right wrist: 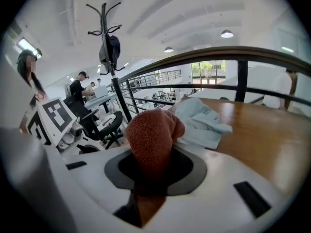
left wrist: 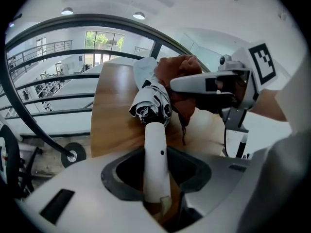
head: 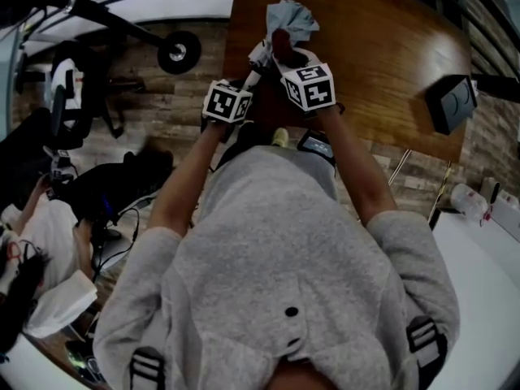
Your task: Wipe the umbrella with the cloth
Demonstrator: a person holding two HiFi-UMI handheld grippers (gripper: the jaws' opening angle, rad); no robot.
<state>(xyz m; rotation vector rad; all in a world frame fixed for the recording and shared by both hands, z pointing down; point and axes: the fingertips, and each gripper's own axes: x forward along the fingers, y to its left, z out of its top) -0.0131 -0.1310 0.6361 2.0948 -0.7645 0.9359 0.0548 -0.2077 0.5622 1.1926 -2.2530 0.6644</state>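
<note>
My left gripper [left wrist: 158, 198] is shut on the white handle [left wrist: 156, 154] of a folded black-and-white umbrella [left wrist: 153, 102], which points away over the wooden table [left wrist: 109, 115]. A rust-red cloth [right wrist: 151, 139] is clamped in my right gripper [right wrist: 146, 181], and in the left gripper view this cloth [left wrist: 181, 79] presses against the umbrella's canopy from the right. In the head view both grippers, left [head: 229, 102] and right [head: 309, 86], sit close together at the table's near edge. The umbrella [head: 257, 58] lies between them, with the rust cloth [head: 284, 47] on it.
A crumpled light-blue cloth [head: 292, 19] lies on the wooden table [head: 382, 47] just beyond the umbrella. A black box [head: 451, 102] stands at the table's right edge. A chair wheel [head: 179, 51] and a seated person [head: 32, 234] are to the left. A coat stand [right wrist: 109, 42] rises behind.
</note>
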